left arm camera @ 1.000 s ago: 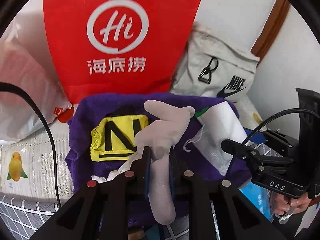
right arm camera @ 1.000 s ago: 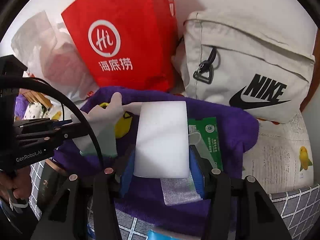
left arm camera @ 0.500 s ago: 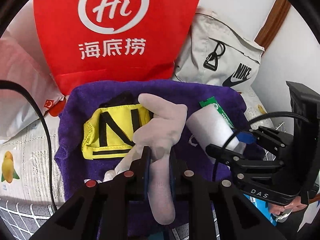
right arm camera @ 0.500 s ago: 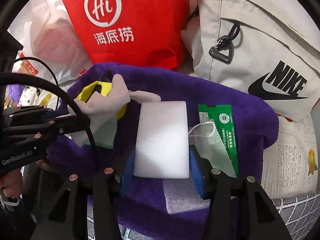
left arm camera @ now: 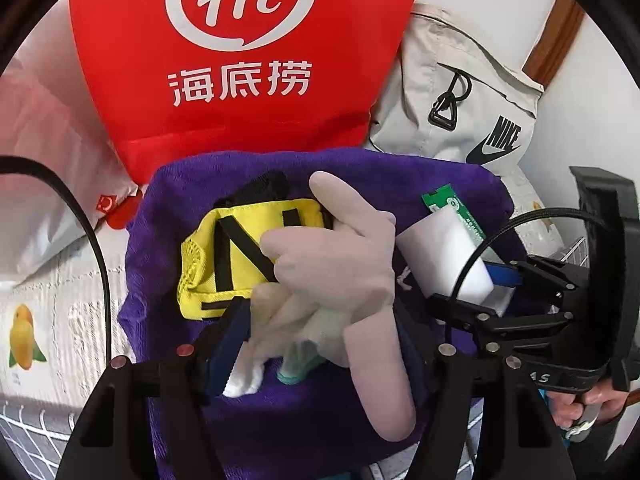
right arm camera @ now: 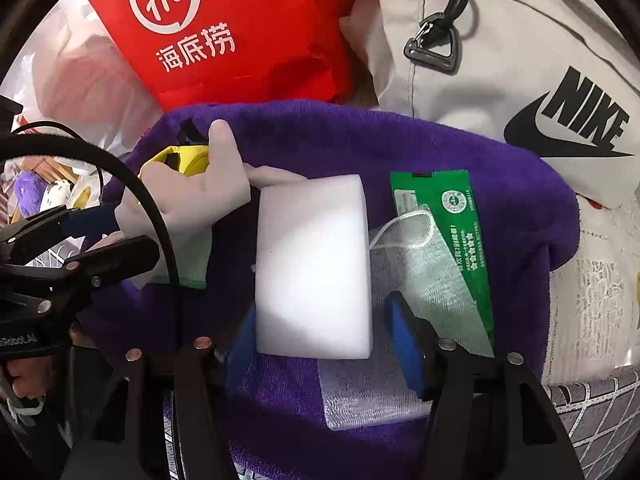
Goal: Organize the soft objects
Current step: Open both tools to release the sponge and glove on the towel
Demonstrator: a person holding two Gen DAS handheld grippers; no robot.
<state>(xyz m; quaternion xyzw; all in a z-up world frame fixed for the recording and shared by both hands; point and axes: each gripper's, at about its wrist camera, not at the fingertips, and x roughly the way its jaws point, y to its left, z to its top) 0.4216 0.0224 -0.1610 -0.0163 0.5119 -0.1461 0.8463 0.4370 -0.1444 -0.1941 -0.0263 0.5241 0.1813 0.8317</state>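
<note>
A purple towel (left arm camera: 400, 176) (right arm camera: 400, 144) is spread out with soft items on it. My left gripper (left arm camera: 320, 344) has opened; the pale grey rubber glove (left arm camera: 344, 264) lies loose between its fingers, over a yellow pouch (left arm camera: 224, 248). The glove also shows in the right wrist view (right arm camera: 188, 200). My right gripper (right arm camera: 320, 344) has its jaws apart around a white sponge block (right arm camera: 312, 264), which rests on the towel. The sponge also shows in the left wrist view (left arm camera: 440, 248). A green packet (right arm camera: 460, 216) and a mesh bag (right arm camera: 420, 264) lie to the right of the sponge.
A red "Hi" bag (left arm camera: 240, 48) (right arm camera: 224, 28) stands behind the towel. A beige Nike bag (left arm camera: 472, 112) (right arm camera: 520, 60) stands at the back right. A plastic bag (left arm camera: 44, 160) lies at the left. Patterned bedding (left arm camera: 48, 320) lies under everything.
Both grippers moved forward and down over the towel. The left gripper opened and let go of the glove. The right gripper's jaws widened around the sponge.
</note>
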